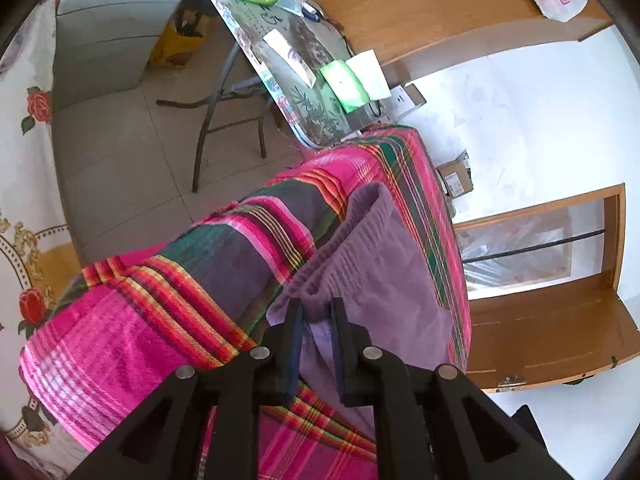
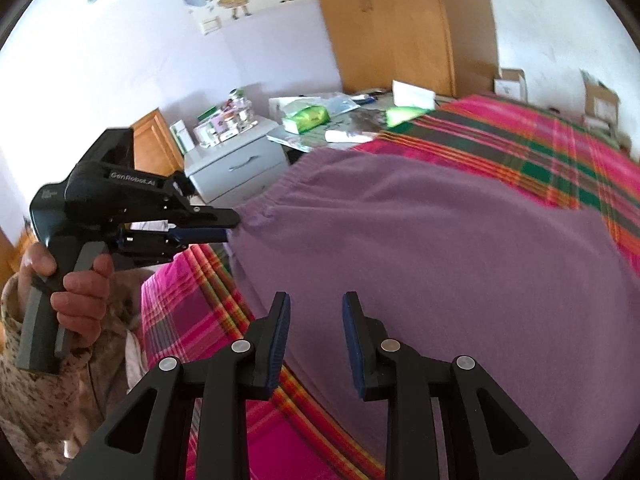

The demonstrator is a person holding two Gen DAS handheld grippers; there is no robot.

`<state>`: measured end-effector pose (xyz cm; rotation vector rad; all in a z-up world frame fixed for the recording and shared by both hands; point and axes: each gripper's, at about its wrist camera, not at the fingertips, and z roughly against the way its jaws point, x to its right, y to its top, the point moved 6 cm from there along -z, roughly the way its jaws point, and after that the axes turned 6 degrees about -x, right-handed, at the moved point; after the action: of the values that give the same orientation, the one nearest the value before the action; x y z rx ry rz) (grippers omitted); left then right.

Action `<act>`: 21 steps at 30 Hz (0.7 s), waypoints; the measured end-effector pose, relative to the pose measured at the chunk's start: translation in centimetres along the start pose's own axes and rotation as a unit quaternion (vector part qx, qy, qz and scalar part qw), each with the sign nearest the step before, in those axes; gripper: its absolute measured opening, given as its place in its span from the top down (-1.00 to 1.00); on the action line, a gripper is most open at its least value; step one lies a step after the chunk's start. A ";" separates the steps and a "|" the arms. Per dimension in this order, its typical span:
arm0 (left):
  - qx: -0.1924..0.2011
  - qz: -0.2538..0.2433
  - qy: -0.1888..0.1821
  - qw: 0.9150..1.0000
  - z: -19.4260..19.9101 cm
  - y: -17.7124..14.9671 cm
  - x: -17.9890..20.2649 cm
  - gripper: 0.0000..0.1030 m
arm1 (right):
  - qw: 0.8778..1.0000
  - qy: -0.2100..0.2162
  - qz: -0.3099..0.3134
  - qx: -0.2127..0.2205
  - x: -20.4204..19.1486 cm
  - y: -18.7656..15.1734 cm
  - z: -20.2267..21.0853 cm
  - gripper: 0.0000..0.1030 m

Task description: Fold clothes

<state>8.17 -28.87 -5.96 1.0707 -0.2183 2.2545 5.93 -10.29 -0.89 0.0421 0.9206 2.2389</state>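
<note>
A purple fleece garment with a gathered elastic waistband point(image 2: 420, 240) lies spread over a bed covered by a pink, green and orange plaid blanket point(image 2: 540, 148), filling the centre of the right wrist view. At the left of that frame the left tool point(image 2: 234, 227), held in a hand point(image 2: 76, 284) with a speckled sleeve, is clamped on the waistband corner, the cloth bunched between its tips. In the left wrist view the same tool point(image 1: 317, 312) sits at lower centre, its blue-padded fingers point(image 1: 296, 344) pinching a fold of the purple fabric point(image 1: 380, 264). The right tool point(image 2: 316, 308) at the bottom of its frame stands apart, its pads above the garment's lower edge with nothing gripped. A folding bench with a patterned top point(image 1: 288, 92) carrying green packets stands beyond the bed in the upper centre, beside a wooden wardrobe point(image 2: 392, 24).
</note>
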 end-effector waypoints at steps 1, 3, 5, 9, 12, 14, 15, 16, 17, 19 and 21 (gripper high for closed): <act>0.007 -0.001 0.008 1.000 0.3 0.1 -0.2 0.74 | 1.000 -0.003 0.008 -0.001 -0.4 0.2 -0.2 0.34; 0.020 -0.002 0.020 1.000 1.0 0.3 -0.6 0.73 | 1.000 -0.008 0.027 -0.003 -1.3 0.6 -0.7 0.23; 0.029 -0.001 0.027 0.999 1.5 0.6 -1.0 0.73 | 0.999 -0.014 0.050 -0.004 -2.3 1.0 -1.2 0.20; 0.024 0.003 0.026 0.999 1.8 0.8 -1.7 0.73 | 0.995 -0.034 0.098 -0.010 -4.4 1.8 -2.6 0.19; 0.016 0.007 0.021 1.000 1.8 0.8 -2.1 0.72 | 0.992 -0.036 0.123 -0.008 -5.9 2.3 -3.6 0.19; 0.011 0.010 0.019 1.000 1.7 0.9 -2.3 0.70 | 0.989 -0.039 0.144 -0.010 -6.9 2.4 -4.3 0.19; 0.013 0.010 0.021 1.000 1.8 0.9 -2.4 0.66 | 0.987 -0.048 0.153 -0.012 -7.2 2.4 -4.8 0.19; 0.014 0.010 0.022 1.000 1.8 1.0 -2.4 0.63 | 0.985 -0.052 0.162 -0.014 -7.5 2.5 -5.2 0.19; 0.013 0.010 0.021 1.000 1.9 1.0 -2.4 0.63 | 0.984 -0.051 0.169 -0.016 -7.8 2.5 -5.5 0.19; 0.009 0.011 0.017 1.000 1.9 1.1 -2.5 0.55 | 0.981 -0.060 0.181 -0.022 -8.2 2.7 -6.3 0.19; 0.007 0.012 0.015 1.000 1.8 1.3 -2.5 0.50 | 0.977 -0.080 0.197 -0.026 -8.5 2.8 -7.1 0.19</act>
<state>9.75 -31.79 -6.54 1.0454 -0.2027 2.2949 8.65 -21.22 -2.51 0.4065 0.8190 2.5751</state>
